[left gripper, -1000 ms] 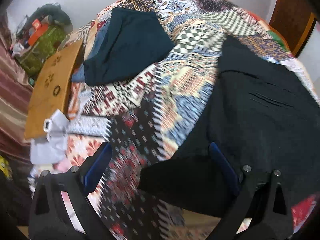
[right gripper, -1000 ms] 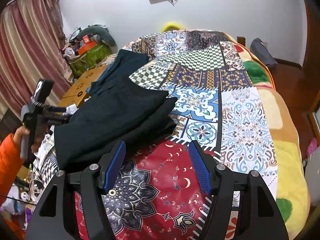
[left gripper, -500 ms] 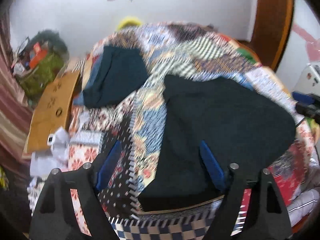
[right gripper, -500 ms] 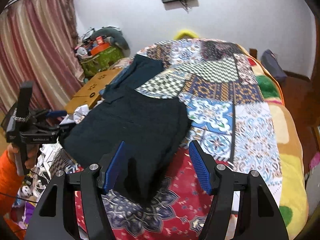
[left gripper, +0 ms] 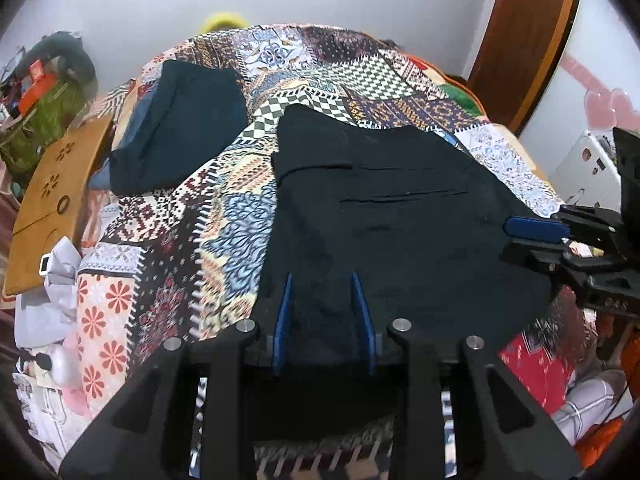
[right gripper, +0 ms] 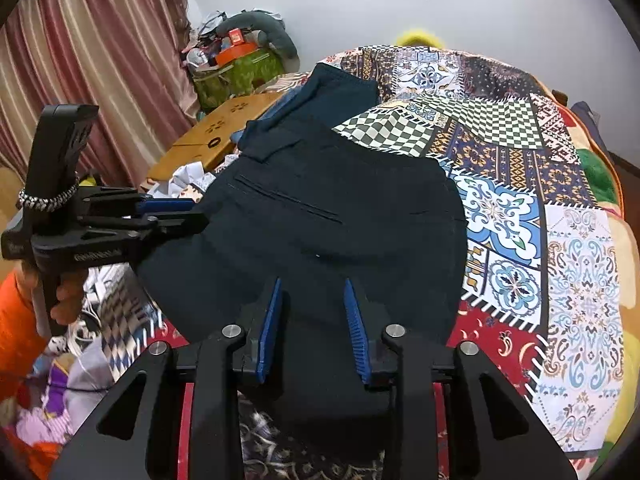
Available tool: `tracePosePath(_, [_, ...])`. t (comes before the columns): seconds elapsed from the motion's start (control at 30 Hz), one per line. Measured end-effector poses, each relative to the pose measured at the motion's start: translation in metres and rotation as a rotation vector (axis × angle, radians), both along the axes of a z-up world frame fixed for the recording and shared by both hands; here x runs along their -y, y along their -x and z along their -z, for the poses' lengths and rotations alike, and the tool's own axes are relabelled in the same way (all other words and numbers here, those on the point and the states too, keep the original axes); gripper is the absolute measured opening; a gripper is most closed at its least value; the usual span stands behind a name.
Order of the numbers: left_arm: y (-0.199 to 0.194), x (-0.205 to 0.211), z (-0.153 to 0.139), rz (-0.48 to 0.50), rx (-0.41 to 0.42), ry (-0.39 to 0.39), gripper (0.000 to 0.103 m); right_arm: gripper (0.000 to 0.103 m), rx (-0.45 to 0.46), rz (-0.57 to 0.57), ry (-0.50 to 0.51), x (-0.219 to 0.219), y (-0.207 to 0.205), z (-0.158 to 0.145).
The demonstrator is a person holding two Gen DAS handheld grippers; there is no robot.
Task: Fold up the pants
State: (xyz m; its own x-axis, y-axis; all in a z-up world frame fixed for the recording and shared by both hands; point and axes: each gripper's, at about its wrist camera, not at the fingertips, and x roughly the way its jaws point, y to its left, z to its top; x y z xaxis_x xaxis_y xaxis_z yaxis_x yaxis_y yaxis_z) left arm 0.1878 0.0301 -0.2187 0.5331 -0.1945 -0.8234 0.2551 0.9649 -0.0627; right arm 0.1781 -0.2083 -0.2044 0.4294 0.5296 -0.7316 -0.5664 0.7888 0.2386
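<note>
Jaws on our left gripper (left gripper: 322, 304) and right gripper (right gripper: 312, 308) stand narrowly parted, each pinching the near edge of the dark navy fabric pants (left gripper: 392, 216), spread flat across the patchwork quilt (right gripper: 516, 184).

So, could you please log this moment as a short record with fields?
surface: patchwork quilt on a bed
pants: black pants, spread on the quilt
left gripper: fingers narrowed around the near pants edge
right gripper: fingers narrowed around the near pants edge
other garment: dark teal garment, beyond the pants
</note>
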Motion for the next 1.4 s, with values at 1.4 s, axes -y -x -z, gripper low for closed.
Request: tracePosePath(1.4, [-0.15, 0.033, 0.012, 0.007, -0.086, -0.112, 0.066, 0.043, -0.144, 0.089, -0.033, 0.028, -0.122, 0.026])
